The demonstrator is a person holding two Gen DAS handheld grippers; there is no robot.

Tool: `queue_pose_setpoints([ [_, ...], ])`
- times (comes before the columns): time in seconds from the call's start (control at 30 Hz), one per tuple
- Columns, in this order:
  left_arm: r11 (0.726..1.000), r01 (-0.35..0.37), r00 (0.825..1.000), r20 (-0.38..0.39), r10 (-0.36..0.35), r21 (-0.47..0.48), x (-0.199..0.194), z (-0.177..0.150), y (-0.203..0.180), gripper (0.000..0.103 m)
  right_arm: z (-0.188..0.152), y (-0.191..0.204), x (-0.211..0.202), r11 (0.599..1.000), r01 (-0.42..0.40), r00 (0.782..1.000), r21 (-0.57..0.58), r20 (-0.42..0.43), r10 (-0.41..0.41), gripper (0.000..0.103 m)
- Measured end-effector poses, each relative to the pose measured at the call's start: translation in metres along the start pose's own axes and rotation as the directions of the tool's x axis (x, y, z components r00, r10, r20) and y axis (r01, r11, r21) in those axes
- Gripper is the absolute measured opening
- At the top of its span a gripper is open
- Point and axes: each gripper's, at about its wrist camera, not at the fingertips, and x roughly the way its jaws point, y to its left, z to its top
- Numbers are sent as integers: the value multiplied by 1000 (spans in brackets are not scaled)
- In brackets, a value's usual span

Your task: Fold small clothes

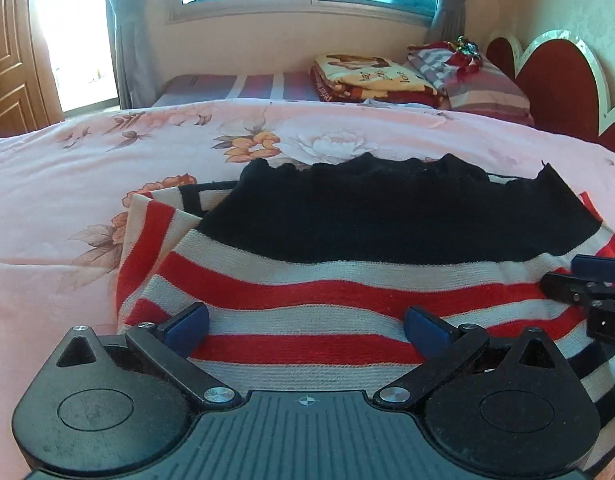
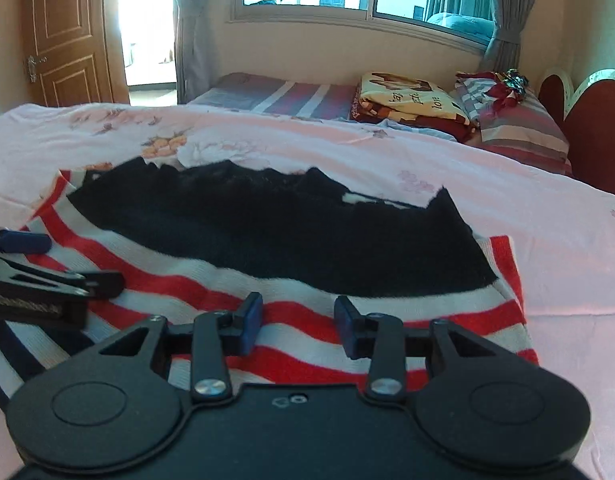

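Note:
A small knit garment (image 1: 307, 292) with red and white stripes and a black upper part lies flat on the pink floral bedspread (image 1: 107, 168). It also shows in the right wrist view (image 2: 267, 240). My left gripper (image 1: 305, 330) is open, its blue pads wide apart just above the striped near edge, holding nothing. My right gripper (image 2: 297, 320) is open with a narrower gap over the striped part, also empty. Each gripper shows at the edge of the other's view: the right one (image 1: 587, 280), the left one (image 2: 35, 264).
The bedspread (image 2: 467, 184) covers the near bed. Behind it lie a striped mattress (image 1: 259, 86), a folded yellow blanket (image 1: 371, 74) and striped pillows (image 1: 483, 88) by a red headboard (image 1: 559, 84). A window and a wooden door (image 2: 63, 32) stand behind.

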Motion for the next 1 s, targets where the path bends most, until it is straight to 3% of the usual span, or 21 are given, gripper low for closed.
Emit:
queue_pose_setpoints([
  [0.03, 1000, -4, 1000, 0, 4, 1, -3, -1, 3, 103, -4, -12, -2, 999, 6, 1000, 34, -1, -6, 49],
  [0.1, 1000, -8, 1000, 2, 8, -12, -9, -4, 11, 103, -10, -35, -7, 994, 19, 1000, 104, -1, -19, 48],
  [0.23, 1000, -8, 1000, -5, 8, -18, -9, -6, 20, 103, -21, -51, -15, 992, 67, 998, 106, -1, -67, 46],
  [0.43, 998, -54, 998, -36, 53, -25, -4, -1, 11, 103, -26, -33, -12, 987, 136, 991, 91, 4, -137, 49],
  [0.7, 996, -84, 994, -79, 82, -28, -13, 8, 4, 103, -14, -26, -17, 986, 153, 988, 70, -42, -150, 51],
  [0.8, 999, -47, 998, -47, 46, -19, -31, 6, -4, 103, -12, -17, -36, 989, 93, 995, 112, 10, -94, 54],
  [1.0, 998, -6, 1000, -20, 7, 57, -48, 1, -35, 103, -12, 21, -51, 999, 18, 999, 44, 42, -20, 53],
])
